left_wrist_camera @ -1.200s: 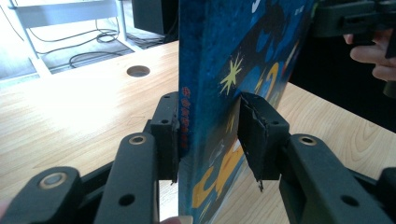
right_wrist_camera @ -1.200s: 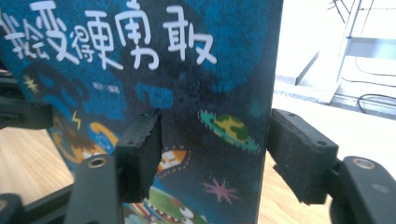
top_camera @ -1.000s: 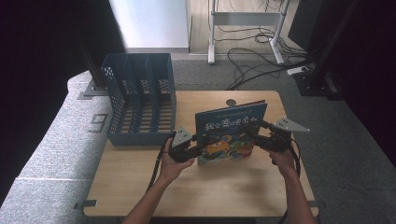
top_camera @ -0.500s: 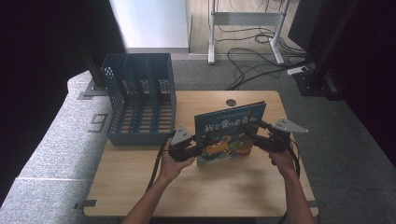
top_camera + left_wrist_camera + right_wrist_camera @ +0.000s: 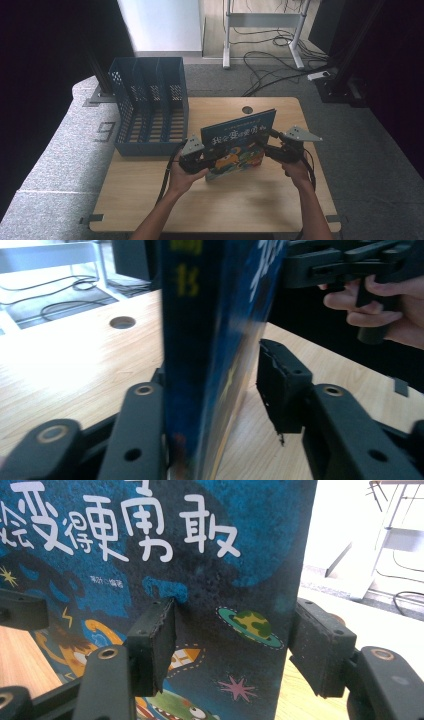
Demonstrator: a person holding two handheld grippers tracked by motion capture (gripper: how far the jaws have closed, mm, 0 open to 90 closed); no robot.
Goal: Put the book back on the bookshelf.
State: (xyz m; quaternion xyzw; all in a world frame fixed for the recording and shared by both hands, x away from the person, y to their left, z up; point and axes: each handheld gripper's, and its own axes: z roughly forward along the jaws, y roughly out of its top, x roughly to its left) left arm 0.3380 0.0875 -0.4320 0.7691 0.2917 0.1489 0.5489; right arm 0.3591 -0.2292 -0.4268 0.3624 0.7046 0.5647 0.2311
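Two forearms rise from the bottom edge, a gripper in each hand at mid-frame.

The left gripper (image 5: 207, 161) sits left of centre, its jaws just widened and parted; the right gripper (image 5: 267, 147) sits right of centre, facing inward toward it, jaws just narrowed yet apart.

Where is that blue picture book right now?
In the high view the blue picture book stands upright mid-table, right of the blue file rack.
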